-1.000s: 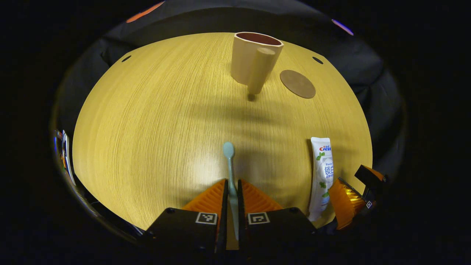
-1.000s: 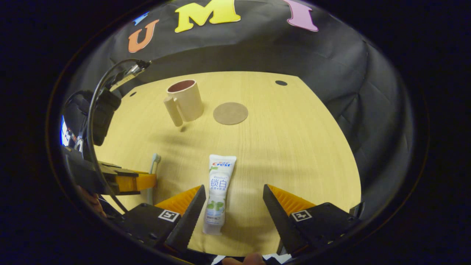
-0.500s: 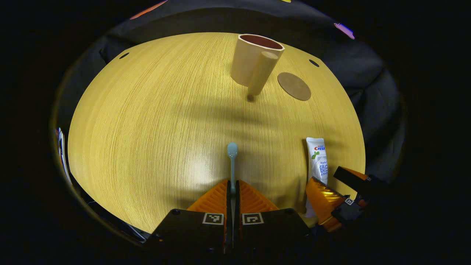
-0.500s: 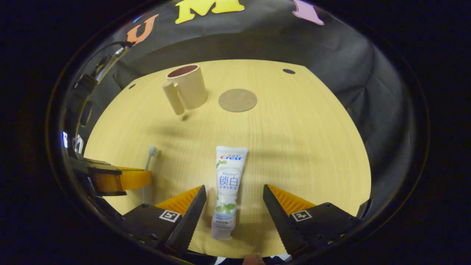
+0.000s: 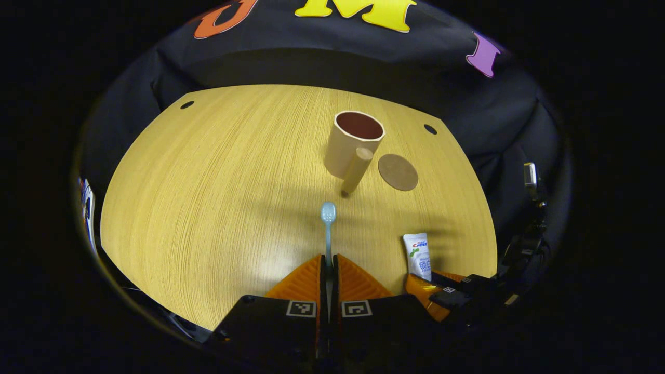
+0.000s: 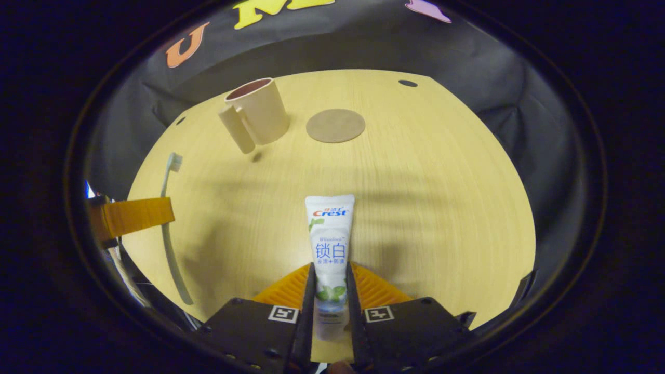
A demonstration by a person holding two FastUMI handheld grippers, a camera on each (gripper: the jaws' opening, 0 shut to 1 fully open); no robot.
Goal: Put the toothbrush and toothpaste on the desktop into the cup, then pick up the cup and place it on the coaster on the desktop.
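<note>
My left gripper [image 5: 328, 264] is shut on the light blue toothbrush [image 5: 328, 218], whose head points ahead toward the cup. The beige cup [image 5: 349, 148] stands upright mid-table, its handle facing me, with the round brown coaster [image 5: 397, 172] just to its right. In the right gripper view, my right gripper [image 6: 330, 278] is shut on the lower end of the white toothpaste tube [image 6: 330, 228], which lies on the table. The cup [image 6: 262, 114] and coaster [image 6: 335, 125] sit farther ahead. The left gripper [image 6: 136, 216] holds the toothbrush [image 6: 167, 187] raised at the left.
The wooden table [image 5: 208, 182] has small dark holes near its far corners [image 5: 186, 105]. Black cloth walls close in behind and to the right. The toothpaste [image 5: 419, 253] and right gripper [image 5: 440, 285] appear low on the right of the left gripper view.
My right gripper went from open around the toothpaste to shut on it. My left gripper has risen and pulled back with the toothbrush, so the cup looks farther off.
</note>
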